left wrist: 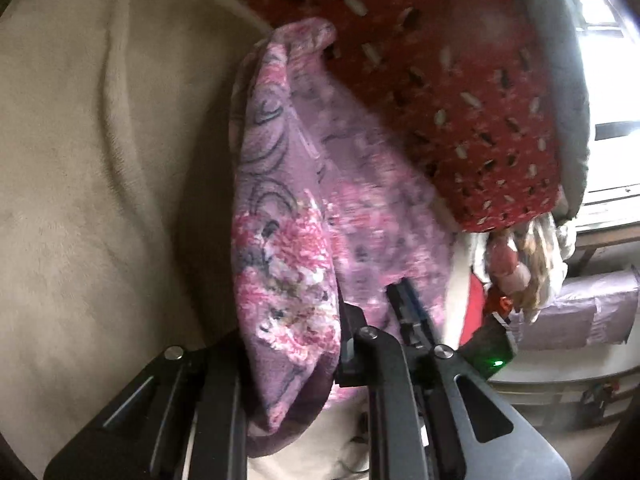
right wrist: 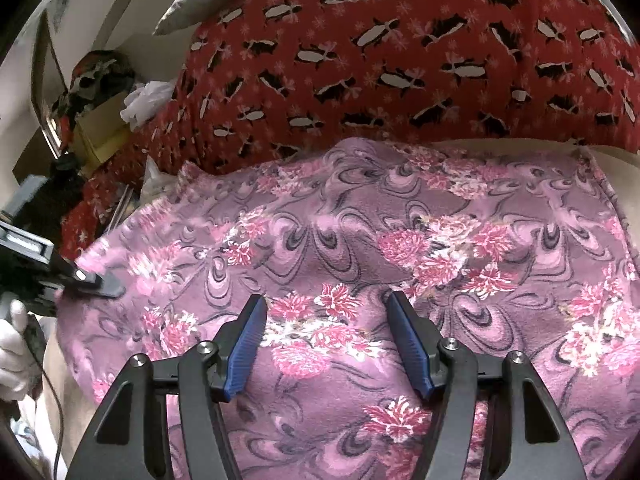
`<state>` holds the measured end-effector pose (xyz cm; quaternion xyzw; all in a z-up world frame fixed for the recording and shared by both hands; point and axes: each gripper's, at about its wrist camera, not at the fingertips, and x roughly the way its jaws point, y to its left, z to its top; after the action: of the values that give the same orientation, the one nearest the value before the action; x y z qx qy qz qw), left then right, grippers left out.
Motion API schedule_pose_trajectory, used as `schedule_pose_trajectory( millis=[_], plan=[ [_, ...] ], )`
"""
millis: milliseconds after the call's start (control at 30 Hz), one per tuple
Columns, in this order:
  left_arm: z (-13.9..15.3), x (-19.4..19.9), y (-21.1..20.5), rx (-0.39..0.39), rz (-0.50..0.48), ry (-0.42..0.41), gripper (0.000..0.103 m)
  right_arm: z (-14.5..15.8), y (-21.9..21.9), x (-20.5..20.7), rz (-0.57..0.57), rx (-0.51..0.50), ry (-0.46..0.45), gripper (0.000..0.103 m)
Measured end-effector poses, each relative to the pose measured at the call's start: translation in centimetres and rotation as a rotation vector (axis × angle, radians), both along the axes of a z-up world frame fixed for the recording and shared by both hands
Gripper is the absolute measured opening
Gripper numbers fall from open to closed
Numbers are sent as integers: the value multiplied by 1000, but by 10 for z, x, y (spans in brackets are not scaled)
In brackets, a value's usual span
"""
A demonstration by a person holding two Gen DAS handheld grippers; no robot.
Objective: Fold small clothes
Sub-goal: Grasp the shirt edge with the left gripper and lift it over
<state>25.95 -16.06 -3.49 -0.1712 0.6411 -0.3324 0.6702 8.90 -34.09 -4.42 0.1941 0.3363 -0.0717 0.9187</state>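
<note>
The left claw point(right wrist: 102, 282) is clamped on the floral cloth point(right wrist: 360, 240) at its left edge, the cloth's length running rightward beneath the wide, empty right claw point(right wrist: 326, 344), below the red penguin fabric point(right wrist: 400, 60).

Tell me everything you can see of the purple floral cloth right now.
The purple floral cloth looks like soft fleece, mauve with dark swirls and pink-white flower clusters. It lies spread on a beige cover, its far edge against a red penguin-print fabric. The left gripper is shut on its left edge, lifting a fold. The right gripper hovers open above it.
</note>
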Motion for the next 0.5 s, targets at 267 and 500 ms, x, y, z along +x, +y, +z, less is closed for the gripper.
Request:
schedule_pose_trajectory(
  millis=[267, 500],
  plan=[
    [44, -26, -35, -2, -43, -65, 13, 21, -33, -51, -89, -65, 39, 64],
    [63, -56, -86, 19, -106, -106, 13, 9, -92, -129, -258, -31, 62, 71]
  ],
)
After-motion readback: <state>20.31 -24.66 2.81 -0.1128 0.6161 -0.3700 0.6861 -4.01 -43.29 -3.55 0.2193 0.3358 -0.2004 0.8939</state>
